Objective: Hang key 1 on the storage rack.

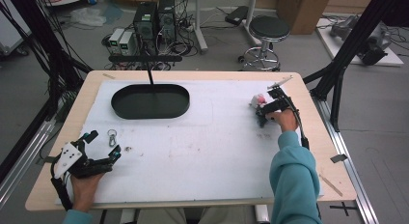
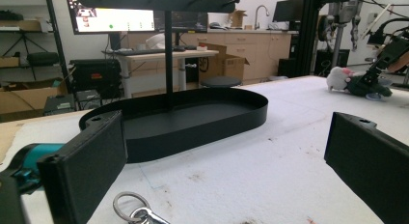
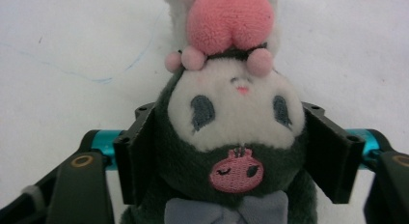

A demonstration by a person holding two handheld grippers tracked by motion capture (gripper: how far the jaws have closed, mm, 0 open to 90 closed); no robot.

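Right of the black oval tray (image 1: 150, 101), a plush toy (image 3: 235, 137) is gripped by the right gripper (image 3: 236, 156), its long axis along the jaws, pink-topped head pointing away. Nothing is held in the tray. The left gripper (image 2: 217, 161) is held open near a key ring (image 2: 135, 209).

Lab, computer towers (image 1: 154, 19), monitor (image 2: 115, 19) (cables everywhere)
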